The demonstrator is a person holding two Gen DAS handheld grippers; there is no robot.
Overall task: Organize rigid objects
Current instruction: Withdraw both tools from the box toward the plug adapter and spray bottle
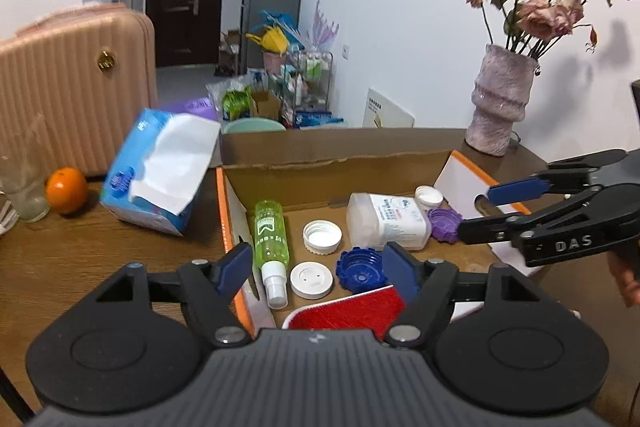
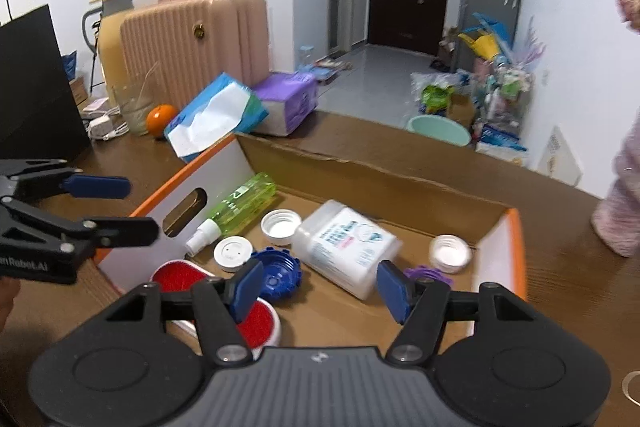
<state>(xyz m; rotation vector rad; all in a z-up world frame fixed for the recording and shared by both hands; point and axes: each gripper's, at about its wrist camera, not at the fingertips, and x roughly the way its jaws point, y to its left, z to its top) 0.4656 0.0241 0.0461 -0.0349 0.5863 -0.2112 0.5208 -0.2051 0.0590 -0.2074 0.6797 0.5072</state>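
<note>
An open cardboard box (image 1: pixel 320 163) with orange-edged flaps holds a green spray bottle (image 1: pixel 272 235), a white bottle (image 1: pixel 386 221) on its side, white caps (image 1: pixel 322 235), a blue lid (image 1: pixel 360 269), a purple lid (image 1: pixel 444 223) and a red brush (image 1: pixel 352 309). My left gripper (image 1: pixel 318 267) hangs open over the box's near left part, nothing between its fingers. My right gripper (image 2: pixel 320 285) stands open above the white bottle (image 2: pixel 348 247) and blue lid (image 2: pixel 276 273), holding nothing. Each gripper shows in the other's view: the right gripper (image 1: pixel 480 211), the left gripper (image 2: pixel 138 207).
On the wooden table (image 1: pixel 80 259) left of the box lie a blue tissue pack (image 1: pixel 160 171), an orange (image 1: pixel 66 190) and a glass (image 1: pixel 22 195). A vase of dried flowers (image 1: pixel 500 99) stands at the back right. A pink suitcase (image 1: pixel 72 83) stands behind the table.
</note>
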